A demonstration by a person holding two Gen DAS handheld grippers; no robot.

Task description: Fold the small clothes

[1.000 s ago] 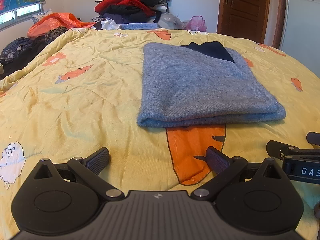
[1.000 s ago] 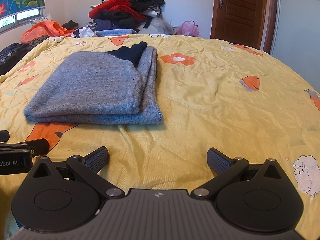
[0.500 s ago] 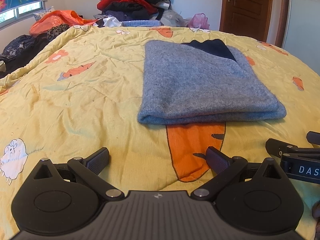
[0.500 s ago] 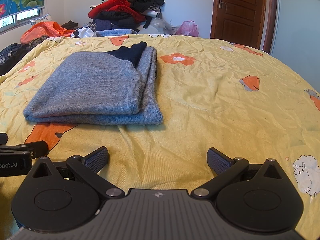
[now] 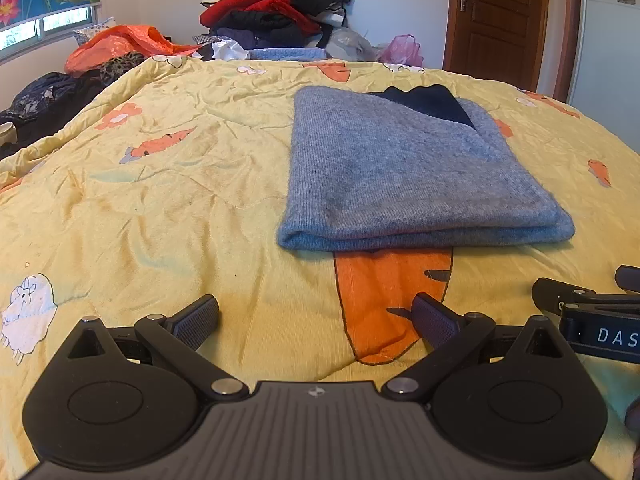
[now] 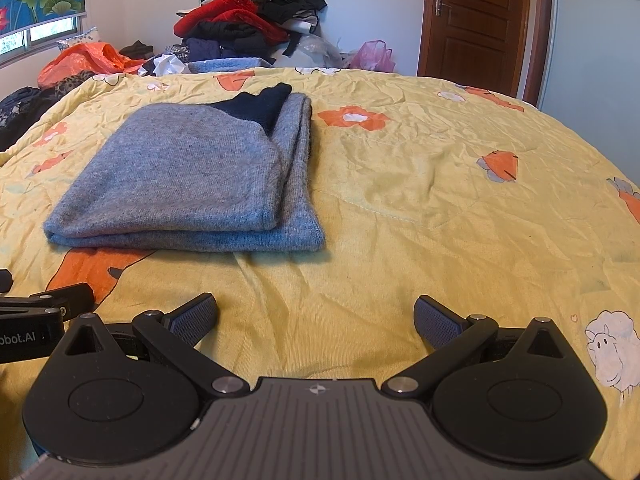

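Observation:
A grey knit sweater (image 5: 404, 176) (image 6: 184, 176) lies folded into a flat rectangle on the yellow bedspread (image 5: 160, 208) (image 6: 440, 200), with a dark navy part showing at its far end. My left gripper (image 5: 316, 320) hovers open just short of the sweater's near edge, over an orange carrot print, holding nothing. My right gripper (image 6: 316, 320) is open too, near the sweater's near right corner, nothing between its fingers. Each gripper's black body shows at the edge of the other's view.
A heap of red, black and dark clothes (image 5: 276, 12) (image 6: 248, 20) is piled at the far end of the bed, with an orange bag (image 5: 116, 46) at the far left. A brown door (image 6: 480, 20) stands at the back right.
The left wrist view has tilted slightly down and closer, so the sweater sits a little lower in frame. The sweater itself and the right gripper have not moved.

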